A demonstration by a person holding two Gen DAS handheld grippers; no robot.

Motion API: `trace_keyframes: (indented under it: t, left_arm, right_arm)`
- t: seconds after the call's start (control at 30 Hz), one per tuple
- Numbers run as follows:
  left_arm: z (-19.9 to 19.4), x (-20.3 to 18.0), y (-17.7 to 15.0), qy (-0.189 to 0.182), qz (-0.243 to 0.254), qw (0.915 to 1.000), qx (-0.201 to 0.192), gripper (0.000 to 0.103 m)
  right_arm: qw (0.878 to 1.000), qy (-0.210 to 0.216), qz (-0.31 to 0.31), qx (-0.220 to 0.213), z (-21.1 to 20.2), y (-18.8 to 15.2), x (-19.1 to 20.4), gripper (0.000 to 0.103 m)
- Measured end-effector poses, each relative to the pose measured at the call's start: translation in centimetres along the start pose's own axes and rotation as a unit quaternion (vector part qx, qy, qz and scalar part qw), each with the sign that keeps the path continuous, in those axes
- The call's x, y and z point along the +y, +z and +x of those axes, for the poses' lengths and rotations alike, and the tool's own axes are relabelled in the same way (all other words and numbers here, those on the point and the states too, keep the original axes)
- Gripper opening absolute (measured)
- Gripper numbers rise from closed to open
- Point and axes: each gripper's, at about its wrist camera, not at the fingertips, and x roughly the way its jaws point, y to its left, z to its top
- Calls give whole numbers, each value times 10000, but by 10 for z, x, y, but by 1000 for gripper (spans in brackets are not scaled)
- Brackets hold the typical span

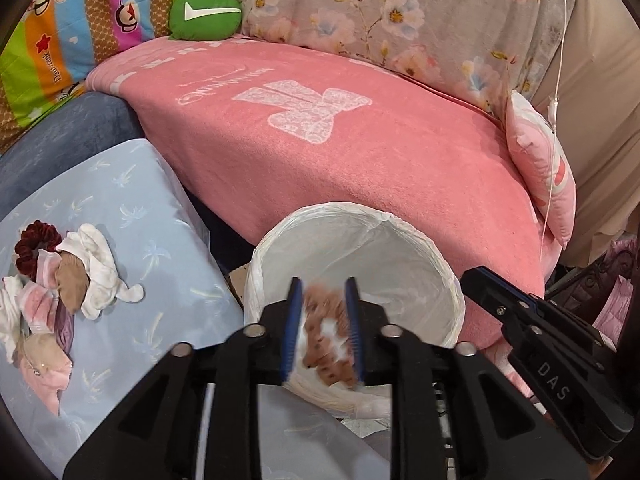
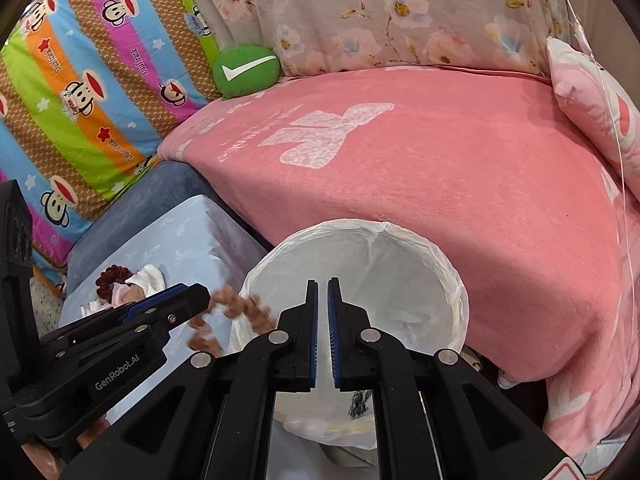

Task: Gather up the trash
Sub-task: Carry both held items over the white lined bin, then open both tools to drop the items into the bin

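Pinched between the blue pads of the left claw (image 1: 324, 304) is a brown scrunchie (image 1: 329, 336) with white patches, blurred in the frame, held at the near left rim of the bin (image 1: 448, 280). The right claw (image 2: 323, 300) has its fingers drawn almost together with only a thin slit between them and nothing in it; it hangs over the near side of the bin's mouth.

A white plastic bag lines the round bin, folded over the rim, and the part of the inside that shows is bare white.

The scrunchie is ruffled and crumpled, reddish brown; in the right wrist view it shows as a blurred curl sticking out past the tip of the left claw, beside the bin's edge.

Left of the bin lies a pale blue cushion (image 1: 160, 200) with a heap of scraps (image 1: 60, 280) on it: white cloth, pink pieces, a tan piece and a dark red scrunchie (image 1: 34, 244). The left wrist view shows this heap plainly, while the right wrist view has most of it hidden behind the left claw. Behind the bin lies a pink blanket (image 1: 360, 152), with a green round pillow (image 1: 206, 14) at the back.
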Motion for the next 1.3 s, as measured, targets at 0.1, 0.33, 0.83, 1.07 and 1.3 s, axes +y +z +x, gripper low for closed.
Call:
trace_keyframes:
  t: [0.1,0.33,0.83,1.07,1.3]
  left_arm:
    - [-1,2,0,96,-69,9999,-101,59]
    - [-2,12,0,290,-169,9994,-119,61]
    - [-23,42,-14,670,-462,9964,-249,61]
    - [-37,64,-20,866,-613,9938,-341,62]
    - [-50,90,-26,1036,-814,9904,-422,63]
  right_arm:
    - [10000,-8,15,-9,2,0,-1,12]
    - [10000,15,-62,-43,2,2,5,20]
    - [9987,279,-414,35,3,-6,47,26]
    - [9972,415,-618,81,5,-10,74,30]
    - [9948,553,-846,143,9,-15,103,31]
